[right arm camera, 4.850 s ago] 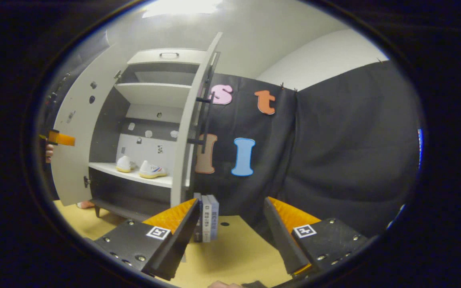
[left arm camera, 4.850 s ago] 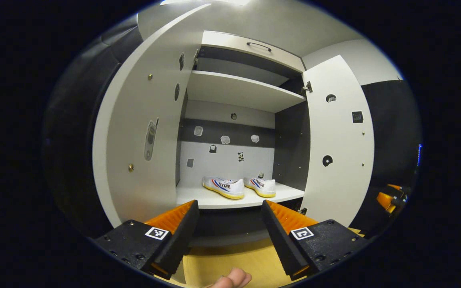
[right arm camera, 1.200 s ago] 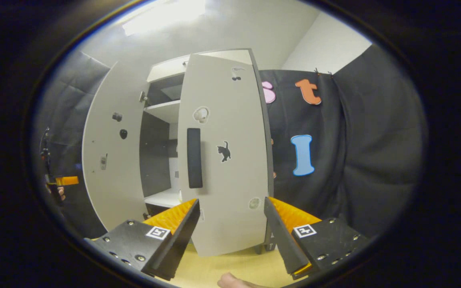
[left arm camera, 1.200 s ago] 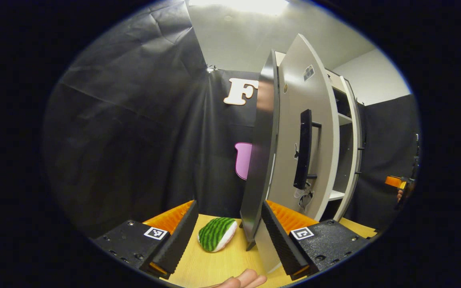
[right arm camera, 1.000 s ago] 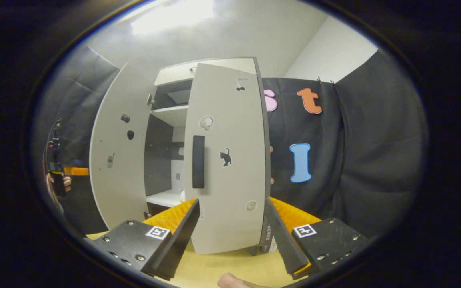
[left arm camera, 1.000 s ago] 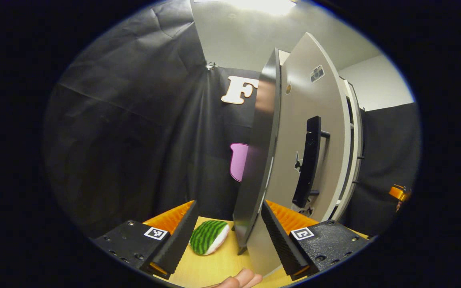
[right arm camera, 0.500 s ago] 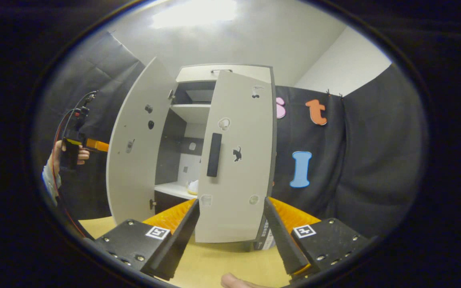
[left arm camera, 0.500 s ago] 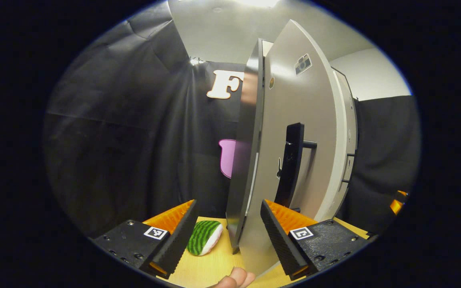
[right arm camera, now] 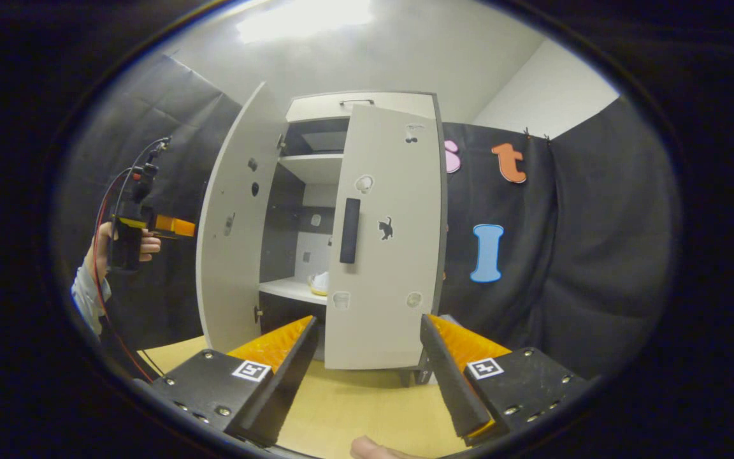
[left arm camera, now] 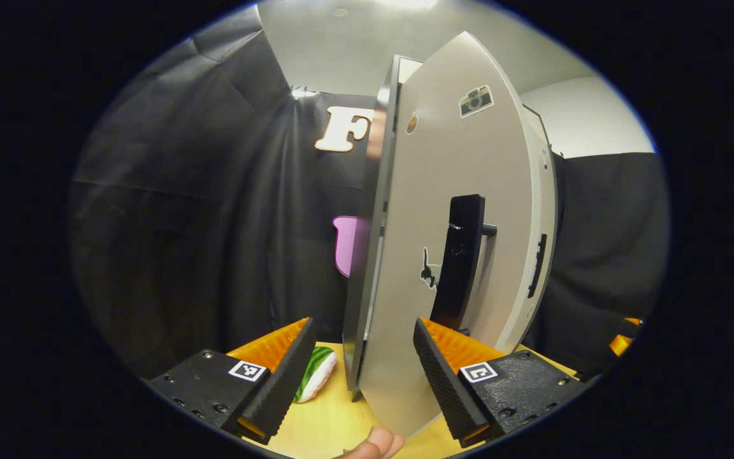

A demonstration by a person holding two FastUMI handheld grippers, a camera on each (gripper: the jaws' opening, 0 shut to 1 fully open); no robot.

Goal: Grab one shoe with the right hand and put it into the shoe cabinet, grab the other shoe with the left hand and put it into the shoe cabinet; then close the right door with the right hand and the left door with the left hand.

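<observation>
Right gripper view gives me the yellow floor (right arm camera: 354,401) before the shoe cabinet (right arm camera: 367,102), right door (right arm camera: 383,255) ajar, one shoe (right arm camera: 320,282) shelved inside, left door (left arm camera: 450,255) half-swung, both my grippers (right arm camera: 364,373) (left arm camera: 362,373) gaping, holding nothing.

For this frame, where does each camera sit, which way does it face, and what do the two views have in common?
Left gripper view: rides the left gripper, jaws open, close to the outer face of the cabinet's left door, with its black handle; a fingertip shows below.
Right gripper view: rides the right gripper, jaws open, farther back, facing the shoe cabinet, its right door partly closed; the left gripper and its hand show beside the left door.
Shared: the cabinet, both doors, the yellow floor.
</observation>
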